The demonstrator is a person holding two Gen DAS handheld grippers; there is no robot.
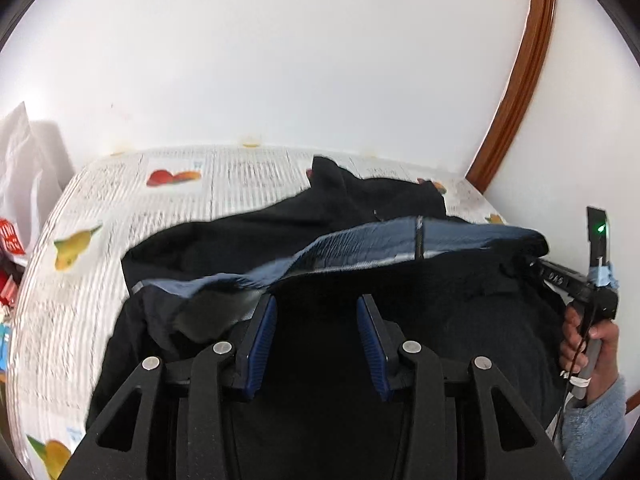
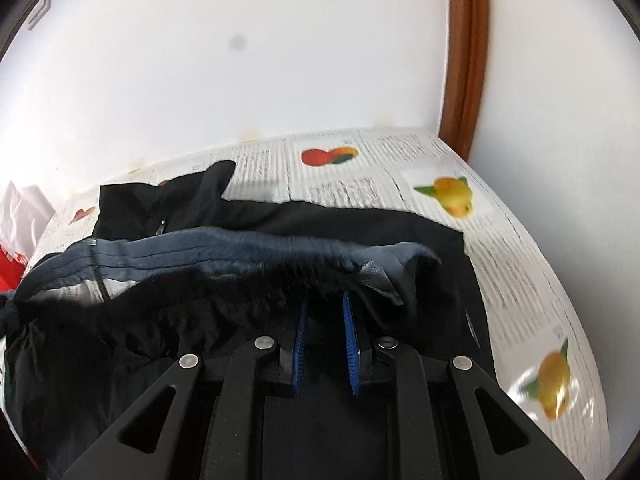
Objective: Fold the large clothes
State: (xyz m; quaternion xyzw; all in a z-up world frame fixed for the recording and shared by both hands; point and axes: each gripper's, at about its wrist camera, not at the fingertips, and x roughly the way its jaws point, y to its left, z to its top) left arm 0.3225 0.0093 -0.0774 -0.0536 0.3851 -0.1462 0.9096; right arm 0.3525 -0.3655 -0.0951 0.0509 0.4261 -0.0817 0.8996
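My left jaws (image 1: 317,304) stand apart, and whether their pads pinch the blue-grey ribbed hem of the large black jacket (image 1: 400,320) I cannot tell, since the hem only drapes past the tips. My right jaws (image 2: 325,304) are nearly together, clamped on that same hem toward the jacket's other end. The jacket itself spreads over most of the bench (image 1: 72,280), which is covered in white newsprint-style cloth with fruit pictures, reaching toward its far edge by the white wall (image 1: 280,60).

White wall (image 1: 280,60), brown wooden frame (image 1: 520,80), fruit-printed newspaper-pattern table cover (image 1: 240,184).
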